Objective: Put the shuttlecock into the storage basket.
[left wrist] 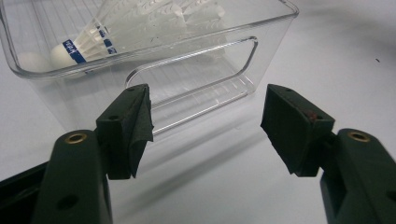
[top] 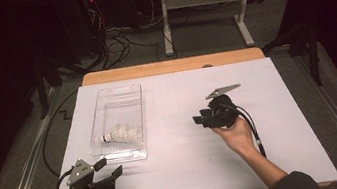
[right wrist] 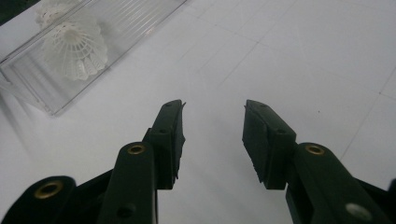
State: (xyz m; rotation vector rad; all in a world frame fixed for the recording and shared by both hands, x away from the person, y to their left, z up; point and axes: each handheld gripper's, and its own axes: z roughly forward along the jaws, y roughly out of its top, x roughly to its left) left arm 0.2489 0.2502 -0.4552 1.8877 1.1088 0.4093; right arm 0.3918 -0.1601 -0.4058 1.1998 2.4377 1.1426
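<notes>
White feathered shuttlecocks [top: 123, 134] lying inside clear ribbed plastic tray [top: 118, 93], left of centre. Left tool [top: 109, 168] and right tool [top: 202, 116]: jaws apart, empty. Loading apparently finished; nothing loose on white bench [top: 282, 123].

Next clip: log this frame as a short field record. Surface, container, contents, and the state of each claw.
surface: white table
container: clear plastic bin, left half of the table
contents: white shuttlecocks lying inside the bin, at its near end
left claw: open, nothing between the jaws, just short of the bin's near end
right claw: open, nothing between the jaws, over bare table right of the bin
</notes>
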